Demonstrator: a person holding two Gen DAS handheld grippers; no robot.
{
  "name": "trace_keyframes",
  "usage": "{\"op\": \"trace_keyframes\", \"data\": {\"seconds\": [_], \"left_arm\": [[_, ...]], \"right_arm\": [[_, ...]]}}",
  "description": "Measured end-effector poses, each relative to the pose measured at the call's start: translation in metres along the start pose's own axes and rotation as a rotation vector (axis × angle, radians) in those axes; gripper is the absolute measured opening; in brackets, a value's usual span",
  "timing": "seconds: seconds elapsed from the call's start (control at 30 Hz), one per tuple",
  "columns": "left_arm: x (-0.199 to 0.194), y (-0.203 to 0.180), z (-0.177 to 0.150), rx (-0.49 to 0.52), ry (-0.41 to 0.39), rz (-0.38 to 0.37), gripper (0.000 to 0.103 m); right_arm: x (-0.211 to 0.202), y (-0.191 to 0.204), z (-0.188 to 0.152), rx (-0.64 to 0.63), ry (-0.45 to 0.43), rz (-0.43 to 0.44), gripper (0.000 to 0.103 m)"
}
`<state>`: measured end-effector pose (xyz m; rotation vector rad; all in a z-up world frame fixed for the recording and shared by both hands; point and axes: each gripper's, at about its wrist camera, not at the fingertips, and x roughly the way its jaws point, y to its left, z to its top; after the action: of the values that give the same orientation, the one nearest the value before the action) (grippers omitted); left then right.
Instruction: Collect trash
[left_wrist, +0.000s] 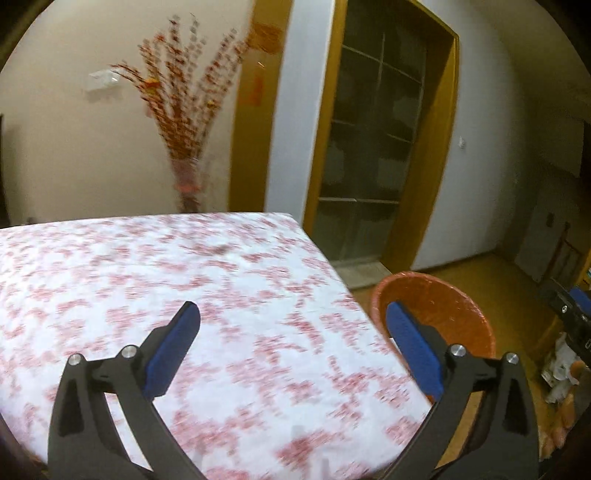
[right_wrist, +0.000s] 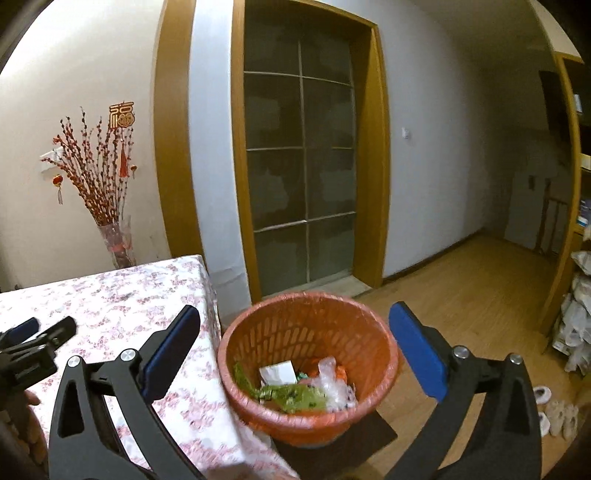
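Both the left gripper (left_wrist: 293, 325) and right gripper (right_wrist: 294, 326) were spread wide and empty, so the right one should lift straight up from the orange bin (right_wrist: 308, 365) just below it.

We take the orange plastic slatted wastebasket (right_wrist: 308, 365) as our landmark. It stands on the wooden floor (right_wrist: 469, 295), just right of the corner of the surface under a white cloth with red flowers (right_wrist: 122, 295). In it lie a crumpled green wrapper (right_wrist: 295, 397), a white paper scrap (right_wrist: 277, 371) and clear plastic film (right_wrist: 338, 387). Behind it we see the dark glass-paned door in a yellow wooden frame (right_wrist: 299, 166). Far left of it, behind the surface, stands the clear glass vase of red-budded branches (right_wrist: 116, 242).
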<state>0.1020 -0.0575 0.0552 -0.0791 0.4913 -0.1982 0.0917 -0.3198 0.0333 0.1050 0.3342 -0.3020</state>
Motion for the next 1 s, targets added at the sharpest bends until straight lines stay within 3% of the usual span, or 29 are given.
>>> {"op": "trace_keyframes", "data": {"seconds": [0.13, 0.43, 0.67, 1.0], "left_arm": [[-0.031, 0.011, -0.018, 0.023, -0.051, 0.069, 0.099], [-0.074, 0.019, -0.047, 0.029, -0.111, 0.13, 0.099], [-0.095, 0.019, -0.056, 0.029, -0.138, 0.137, 0.099], [-0.099, 0.024, -0.065, 0.0, -0.109, 0.125, 0.099]], "right_arm": [[-0.023, 0.015, -0.012, -0.019, 0.0, -0.015, 0.101], [-0.058, 0.042, -0.036, -0.076, -0.009, 0.013, 0.101], [-0.068, 0.042, -0.046, -0.056, 0.017, 0.023, 0.101], [-0.075, 0.042, -0.062, -0.044, 0.048, -0.001, 0.101]]}}
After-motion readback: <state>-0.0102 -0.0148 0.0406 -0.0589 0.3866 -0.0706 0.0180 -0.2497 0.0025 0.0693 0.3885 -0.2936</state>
